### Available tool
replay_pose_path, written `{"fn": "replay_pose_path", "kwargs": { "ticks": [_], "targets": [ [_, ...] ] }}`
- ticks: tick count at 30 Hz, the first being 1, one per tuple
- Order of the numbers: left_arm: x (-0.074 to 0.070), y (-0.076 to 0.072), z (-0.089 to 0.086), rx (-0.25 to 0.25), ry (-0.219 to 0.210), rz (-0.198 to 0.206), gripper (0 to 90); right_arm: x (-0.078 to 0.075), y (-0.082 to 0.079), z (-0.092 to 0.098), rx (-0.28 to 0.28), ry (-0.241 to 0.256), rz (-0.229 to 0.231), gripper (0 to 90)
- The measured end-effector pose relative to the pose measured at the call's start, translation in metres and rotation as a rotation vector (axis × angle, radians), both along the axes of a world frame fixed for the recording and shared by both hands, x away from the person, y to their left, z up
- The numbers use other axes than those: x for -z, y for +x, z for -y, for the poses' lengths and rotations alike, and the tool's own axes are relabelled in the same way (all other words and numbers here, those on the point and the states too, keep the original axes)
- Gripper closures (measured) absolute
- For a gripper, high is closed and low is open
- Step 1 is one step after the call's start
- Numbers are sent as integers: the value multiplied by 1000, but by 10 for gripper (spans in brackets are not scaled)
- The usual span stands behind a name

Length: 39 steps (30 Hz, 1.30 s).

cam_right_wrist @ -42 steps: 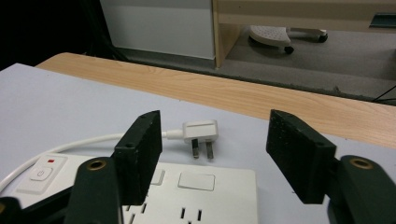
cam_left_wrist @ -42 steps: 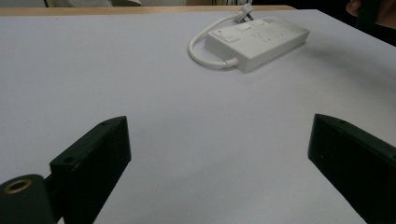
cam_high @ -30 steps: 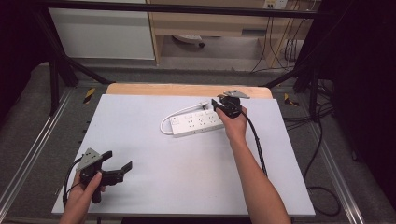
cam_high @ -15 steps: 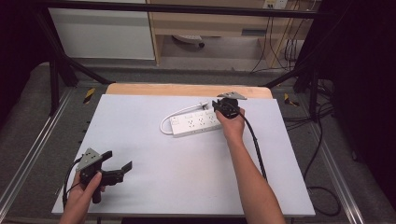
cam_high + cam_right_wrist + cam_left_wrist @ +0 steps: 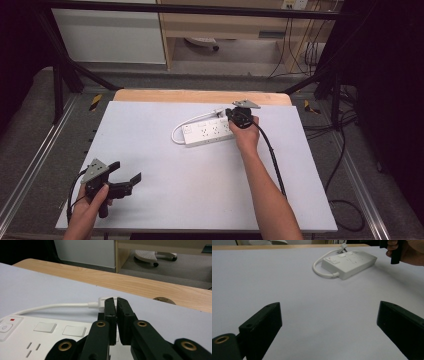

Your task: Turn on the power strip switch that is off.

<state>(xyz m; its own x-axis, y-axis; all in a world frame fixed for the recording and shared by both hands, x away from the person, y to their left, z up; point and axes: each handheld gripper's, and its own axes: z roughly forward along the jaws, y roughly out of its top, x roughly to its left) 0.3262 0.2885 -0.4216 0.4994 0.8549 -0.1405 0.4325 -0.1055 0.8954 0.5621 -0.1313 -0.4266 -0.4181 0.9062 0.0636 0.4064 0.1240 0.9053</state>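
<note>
Jaws of the right hand-held gripper [image 5: 116, 305] stand nearly together, only a thin slit between them, at the far right end of the white power strip [image 5: 210, 132]. They sit just beside the white plug [image 5: 100, 303] at the end of the cord. Whether they pinch any part of that plug cannot be told; the jaws hide the contact point. In the high view the right hand-held gripper [image 5: 235, 118] is over the strip's right end, the person's right hand [image 5: 246, 136] behind it.

Power strip lies on the white desk [image 5: 200, 190], toward the far edge and right of centre, lengthwise across the desk and slightly angled. Its red-marked switch [image 5: 332, 259] is at the left end, with socket faces along the top. The white cord [image 5: 186, 125] loops out from the left end and curves back along the far side to the plug.

Left hand-held gripper [image 5: 119, 176] is at the near left corner of the desk, well apart from the strip, held in the left hand [image 5: 92, 202]. Its jaws are spread wide with nothing between them but bare desk surface.

No containers are in view on the desk.
</note>
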Motion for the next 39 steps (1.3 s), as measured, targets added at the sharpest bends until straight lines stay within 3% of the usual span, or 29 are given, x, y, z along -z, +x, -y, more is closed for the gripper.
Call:
{"fn": "replay_pose_path", "kwargs": {
  "ticks": [17, 39],
  "targets": [
    [0, 0, 0, 1, 1, 3, 60, 12, -2, -11, -33, -24, -29, 900],
    [-1, -1, -1, 3, 0, 4, 60, 21, 0, -17, -32, -26, -45, 900]
  ]
}}
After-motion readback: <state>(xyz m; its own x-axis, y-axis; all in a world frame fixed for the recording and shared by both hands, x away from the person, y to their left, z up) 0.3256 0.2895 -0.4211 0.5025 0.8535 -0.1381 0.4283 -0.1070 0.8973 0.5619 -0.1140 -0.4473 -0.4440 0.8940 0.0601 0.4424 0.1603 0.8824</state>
